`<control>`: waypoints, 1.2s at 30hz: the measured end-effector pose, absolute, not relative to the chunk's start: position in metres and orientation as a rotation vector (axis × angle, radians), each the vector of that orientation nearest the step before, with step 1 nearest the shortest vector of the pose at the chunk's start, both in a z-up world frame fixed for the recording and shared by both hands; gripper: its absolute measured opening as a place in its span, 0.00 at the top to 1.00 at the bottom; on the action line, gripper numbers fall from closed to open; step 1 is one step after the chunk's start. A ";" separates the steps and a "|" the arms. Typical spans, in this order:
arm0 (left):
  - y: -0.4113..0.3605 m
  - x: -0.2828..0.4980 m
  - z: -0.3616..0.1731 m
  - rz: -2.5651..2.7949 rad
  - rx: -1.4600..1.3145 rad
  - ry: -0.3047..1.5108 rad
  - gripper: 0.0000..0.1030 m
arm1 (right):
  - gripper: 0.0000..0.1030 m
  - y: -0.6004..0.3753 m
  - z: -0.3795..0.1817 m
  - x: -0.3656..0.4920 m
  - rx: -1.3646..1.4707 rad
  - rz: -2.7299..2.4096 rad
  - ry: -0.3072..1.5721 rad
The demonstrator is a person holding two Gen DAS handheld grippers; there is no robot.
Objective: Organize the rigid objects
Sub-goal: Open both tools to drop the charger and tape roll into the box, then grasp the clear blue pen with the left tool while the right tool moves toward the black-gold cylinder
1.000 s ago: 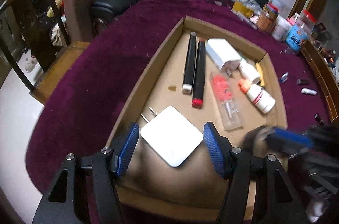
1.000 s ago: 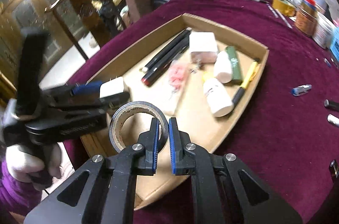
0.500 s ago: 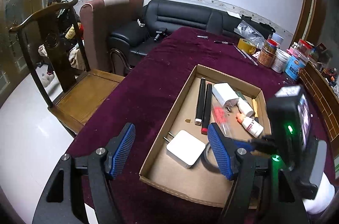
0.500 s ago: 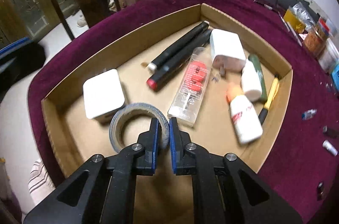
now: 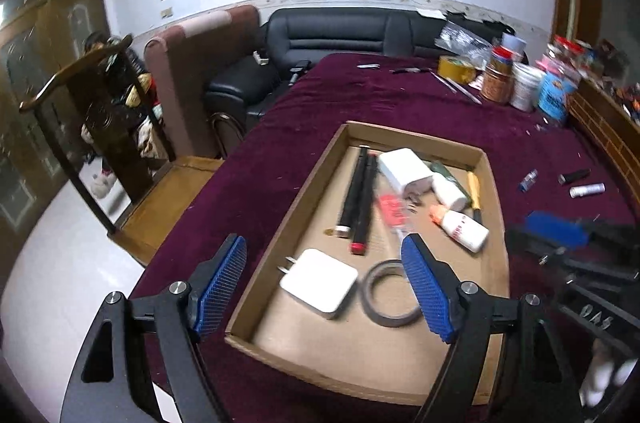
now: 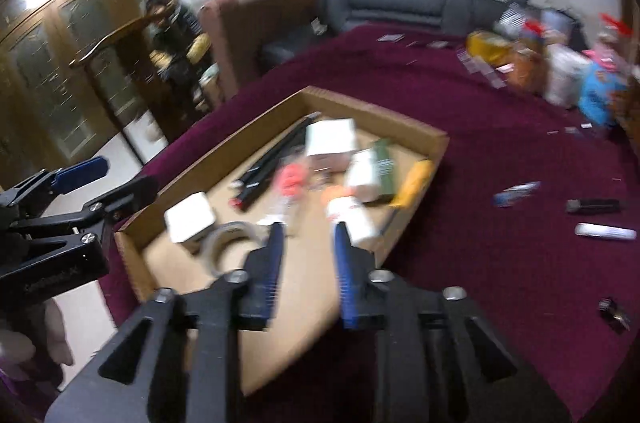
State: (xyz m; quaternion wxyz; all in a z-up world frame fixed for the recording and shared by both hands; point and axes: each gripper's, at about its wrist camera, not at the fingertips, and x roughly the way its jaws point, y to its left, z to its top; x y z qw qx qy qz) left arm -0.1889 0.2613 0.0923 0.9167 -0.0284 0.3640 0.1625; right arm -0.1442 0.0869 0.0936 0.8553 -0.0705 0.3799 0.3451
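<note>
Most of the sorting looks done: the tape roll (image 5: pixel 390 293) and white charger (image 5: pixel 319 282) lie in the cardboard tray (image 5: pixel 294 199) just ahead of the wide, empty left gripper (image 5: pixel 324 283), while the half-open, empty right gripper (image 6: pixel 306 255) has small tubes (image 6: pixel 605 231) left on the bench (image 6: pixel 500 263) to its right.

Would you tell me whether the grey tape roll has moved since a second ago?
Yes. The grey tape roll left the right tool and now lies in the cardboard tray, beside the white square charger.
</note>
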 end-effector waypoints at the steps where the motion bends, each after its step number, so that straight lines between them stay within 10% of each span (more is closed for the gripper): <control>1: 0.255 -0.187 0.092 0.325 -0.044 0.754 0.27 | 0.55 0.079 0.095 -0.143 -0.146 0.701 0.784; 36: 0.121 -0.133 0.087 0.006 -0.007 0.905 0.27 | 0.50 -0.178 0.098 -0.042 0.265 0.219 0.673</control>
